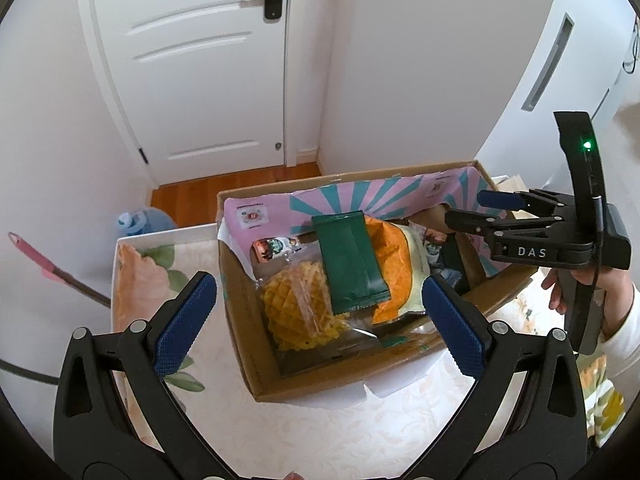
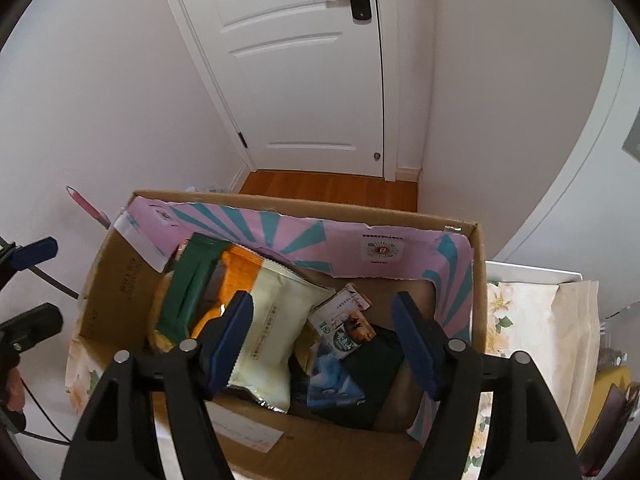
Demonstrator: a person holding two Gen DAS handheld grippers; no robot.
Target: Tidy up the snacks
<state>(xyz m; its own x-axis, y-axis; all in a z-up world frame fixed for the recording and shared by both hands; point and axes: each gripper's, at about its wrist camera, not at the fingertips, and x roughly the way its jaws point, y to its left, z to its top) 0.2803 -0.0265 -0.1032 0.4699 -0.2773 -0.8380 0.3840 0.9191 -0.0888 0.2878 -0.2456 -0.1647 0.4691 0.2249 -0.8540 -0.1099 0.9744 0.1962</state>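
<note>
A cardboard box [image 1: 245, 320] with a pink and teal lining stands on the floral table and holds several snacks. A dark green packet [image 1: 352, 260] lies on top of an orange bag [image 1: 394, 256] and a clear bag of yellow waffle crisps [image 1: 296, 304]. A cream packet [image 2: 272, 336], a small printed carton [image 2: 344, 328] and a blue packet [image 2: 332, 388] lie towards the right side. My left gripper [image 1: 318, 292] hangs open wide above the box's near-left part, holding nothing. My right gripper [image 2: 322, 308] is open over the cream packet and carton, its pads touching nothing; it shows from the side [image 1: 468, 208] at the box's right end.
The box [image 2: 320, 440] fills most of the table's far part. A brown paper bag [image 2: 572, 320] lies right of it. Behind are a white door [image 1: 192, 60], a wooden floor strip, a blue water jug [image 1: 140, 220] and a pink-handled stick [image 1: 44, 264] leaning at left.
</note>
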